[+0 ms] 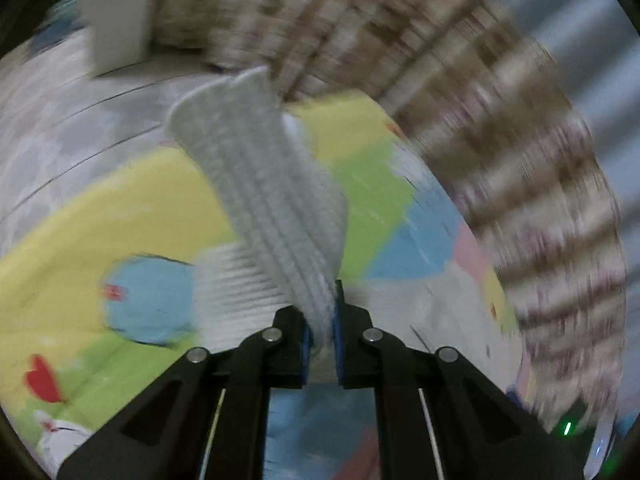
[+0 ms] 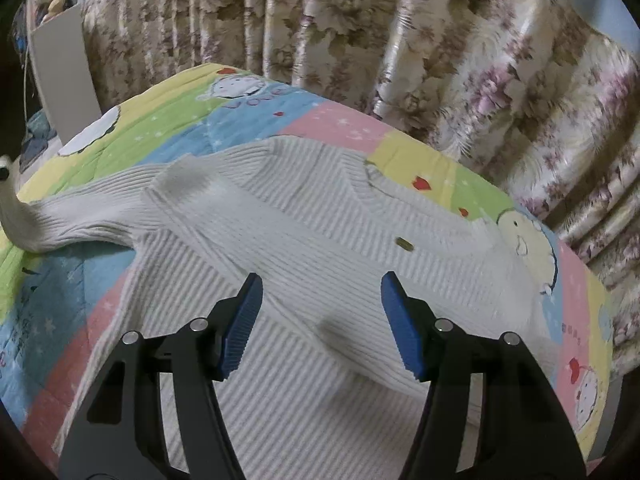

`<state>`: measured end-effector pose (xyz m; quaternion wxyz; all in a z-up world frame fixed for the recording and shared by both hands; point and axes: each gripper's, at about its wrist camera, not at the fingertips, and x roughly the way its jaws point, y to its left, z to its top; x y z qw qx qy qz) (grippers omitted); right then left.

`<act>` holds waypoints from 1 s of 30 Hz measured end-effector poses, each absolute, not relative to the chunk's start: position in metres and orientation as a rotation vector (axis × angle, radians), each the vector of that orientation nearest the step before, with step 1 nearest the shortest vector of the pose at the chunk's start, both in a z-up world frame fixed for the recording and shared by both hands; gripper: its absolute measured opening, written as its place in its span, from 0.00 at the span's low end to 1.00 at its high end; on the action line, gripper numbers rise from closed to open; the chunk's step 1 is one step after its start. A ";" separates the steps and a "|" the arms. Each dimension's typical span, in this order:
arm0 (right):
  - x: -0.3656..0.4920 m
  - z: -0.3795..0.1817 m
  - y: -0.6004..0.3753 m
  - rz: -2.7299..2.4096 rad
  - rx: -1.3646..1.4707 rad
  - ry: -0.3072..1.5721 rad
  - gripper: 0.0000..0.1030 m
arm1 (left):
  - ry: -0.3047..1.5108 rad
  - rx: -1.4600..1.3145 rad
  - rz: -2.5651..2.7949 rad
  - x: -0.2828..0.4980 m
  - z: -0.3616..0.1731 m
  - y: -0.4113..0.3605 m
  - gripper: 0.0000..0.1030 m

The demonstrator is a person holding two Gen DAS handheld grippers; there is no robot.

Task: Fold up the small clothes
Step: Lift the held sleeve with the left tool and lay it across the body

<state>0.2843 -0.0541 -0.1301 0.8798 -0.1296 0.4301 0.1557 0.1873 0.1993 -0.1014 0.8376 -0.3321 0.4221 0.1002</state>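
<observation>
In the left wrist view, the left gripper is clamped on the cuff end of a sleeve of the white ribbed sweater. The sleeve rises ahead of the gripper, its long axis running away and slightly left, its far end free. It seems held up this way so it can be carried over the body for a fold. The view is blurred, so the bed's colourful quilt beneath shows only roughly.

In the right wrist view, the right gripper hovers with its jaws spread wide, holding nothing, just above the sweater's body, which lies flat on the quilt. The neckline points ahead and right of the gripper; the lifted sleeve stretches far to its left. A floral curtain hangs beyond.
</observation>
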 end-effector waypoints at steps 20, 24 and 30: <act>0.263 -0.160 -0.221 0.081 0.042 0.967 0.59 | 1.085 -0.038 -0.273 0.277 -0.159 -0.110 0.09; 0.256 -0.165 -0.238 0.035 0.026 0.975 0.59 | 1.092 0.058 -0.254 0.282 -0.166 -0.127 0.12; 0.248 -0.170 -0.234 0.006 -0.062 0.979 0.60 | 1.075 0.090 -0.242 0.274 -0.153 -0.128 0.80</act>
